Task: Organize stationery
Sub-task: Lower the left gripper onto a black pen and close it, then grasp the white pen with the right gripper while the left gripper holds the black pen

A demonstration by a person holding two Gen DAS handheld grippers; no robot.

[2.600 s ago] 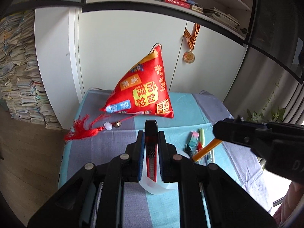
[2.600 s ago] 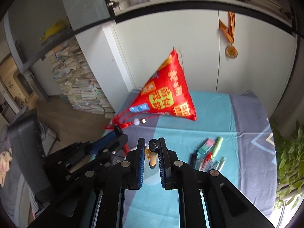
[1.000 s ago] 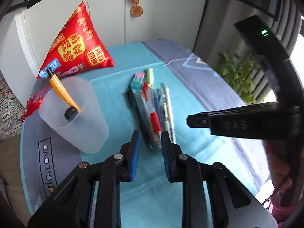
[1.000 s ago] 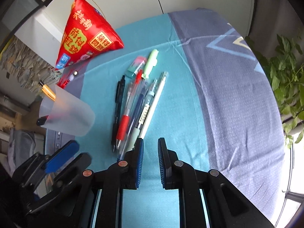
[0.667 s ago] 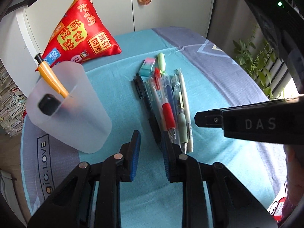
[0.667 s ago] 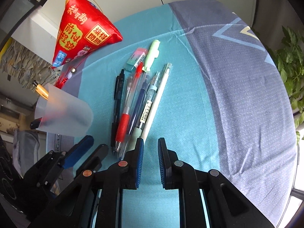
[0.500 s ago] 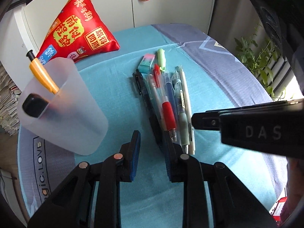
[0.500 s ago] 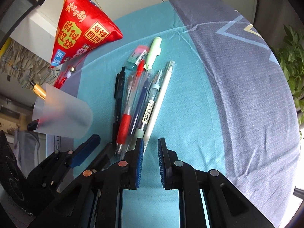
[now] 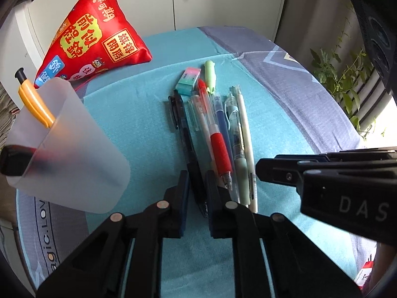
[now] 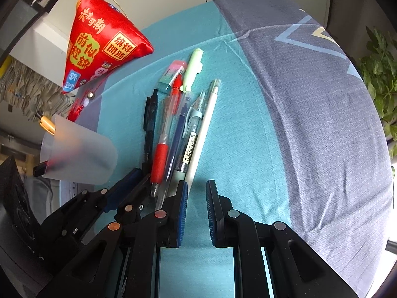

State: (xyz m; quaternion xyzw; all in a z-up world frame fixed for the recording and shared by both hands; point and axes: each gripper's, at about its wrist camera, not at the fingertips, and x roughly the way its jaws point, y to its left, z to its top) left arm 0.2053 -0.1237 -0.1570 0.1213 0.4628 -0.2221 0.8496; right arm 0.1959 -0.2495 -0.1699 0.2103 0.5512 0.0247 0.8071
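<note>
Several pens lie side by side on the teal cloth: a black pen [image 9: 184, 129], a red-grip pen [image 9: 214, 136], a blue pen [image 9: 224, 126], a clear pen [image 9: 235, 134] and a white pen [image 9: 247, 134]. My left gripper [image 9: 197, 176] is open, its fingers either side of the black pen's lower end. My right gripper [image 10: 196, 186] is open and empty beside the white pen's [image 10: 203, 126] tip. A frosted cup [image 9: 67, 154] at left holds an orange pen [image 9: 34, 99] and a red box cutter [image 9: 15, 156].
A red pyramid cushion [image 9: 96, 42] with tassel stands at the back. An eraser [image 9: 188, 79] and a pale green highlighter [image 9: 209, 75] lie behind the pens. A plant [image 10: 382, 74] is off the table's right edge. Grey cloth [image 10: 322, 99] covers the right side.
Both grippers released the box cutter and orange pen into the cup, then turned toward the pen row and descended. The left gripper's fingers now straddle the black pen.
</note>
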